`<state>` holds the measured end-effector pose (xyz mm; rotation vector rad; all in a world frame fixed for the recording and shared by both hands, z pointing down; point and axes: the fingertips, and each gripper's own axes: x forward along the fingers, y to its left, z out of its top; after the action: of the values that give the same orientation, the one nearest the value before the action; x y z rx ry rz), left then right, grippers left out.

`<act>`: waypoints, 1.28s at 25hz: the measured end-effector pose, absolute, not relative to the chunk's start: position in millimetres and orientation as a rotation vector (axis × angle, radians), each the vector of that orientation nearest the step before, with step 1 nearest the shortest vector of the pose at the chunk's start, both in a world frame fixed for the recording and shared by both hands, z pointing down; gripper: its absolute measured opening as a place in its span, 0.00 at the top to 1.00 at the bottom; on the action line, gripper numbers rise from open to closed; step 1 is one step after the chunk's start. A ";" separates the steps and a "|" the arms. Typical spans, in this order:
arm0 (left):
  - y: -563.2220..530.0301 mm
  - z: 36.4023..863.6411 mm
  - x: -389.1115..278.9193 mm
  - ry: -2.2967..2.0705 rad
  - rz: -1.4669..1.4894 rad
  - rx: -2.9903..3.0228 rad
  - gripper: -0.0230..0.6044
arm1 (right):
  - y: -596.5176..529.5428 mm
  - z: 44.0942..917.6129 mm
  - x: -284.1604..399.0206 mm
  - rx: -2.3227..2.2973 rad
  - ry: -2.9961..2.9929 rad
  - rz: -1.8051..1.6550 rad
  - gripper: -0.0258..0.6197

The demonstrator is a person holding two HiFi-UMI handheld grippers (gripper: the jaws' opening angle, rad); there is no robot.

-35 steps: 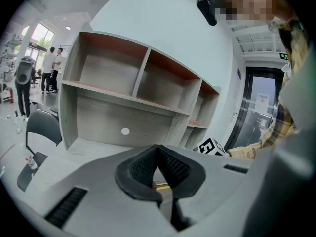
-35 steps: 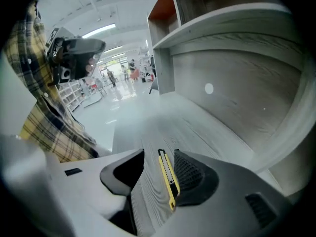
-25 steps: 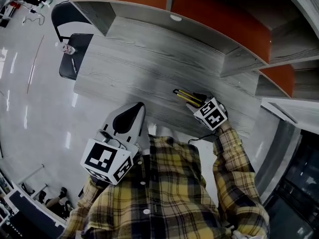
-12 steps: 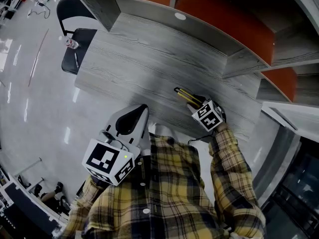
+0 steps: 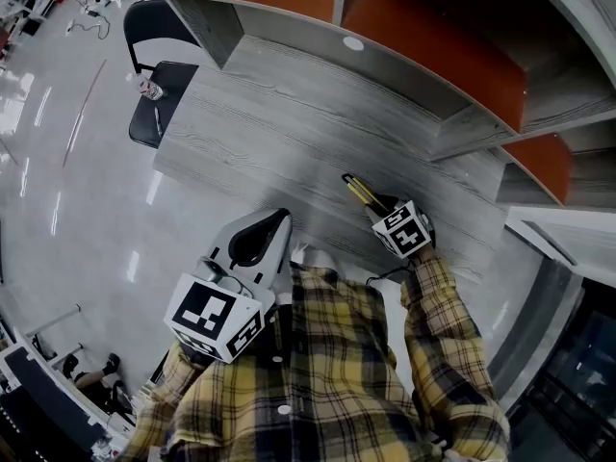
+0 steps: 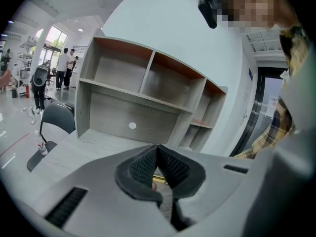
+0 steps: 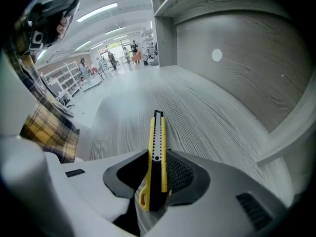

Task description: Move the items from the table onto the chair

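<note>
The right gripper is sitting at the centre right of the head view, low over the grey wood-grain table, and its jaws are closing. A yellow utility knife is standing on edge between them, lying against the right-hand pad while a gap is still showing on the other side; its tip is pointing away across the table. The left gripper is hovering at the lower centre, close to the person's plaid shirt, with its jaws meeting at the tips and gripping nothing. At the upper left, the black chair is carrying a small bottle and a pen.
</note>
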<state>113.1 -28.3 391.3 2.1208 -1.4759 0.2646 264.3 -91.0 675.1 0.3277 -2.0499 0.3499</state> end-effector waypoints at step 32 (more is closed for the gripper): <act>-43.6 381.5 -14.6 -1.678 0.115 2.059 0.96 | -59.9 487.3 100.4 0.328 -2.506 0.517 0.77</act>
<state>-14.6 -43.6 381.5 2.0593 -1.6782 0.1153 100.4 -59.9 487.3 0.3284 -2.5061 0.5174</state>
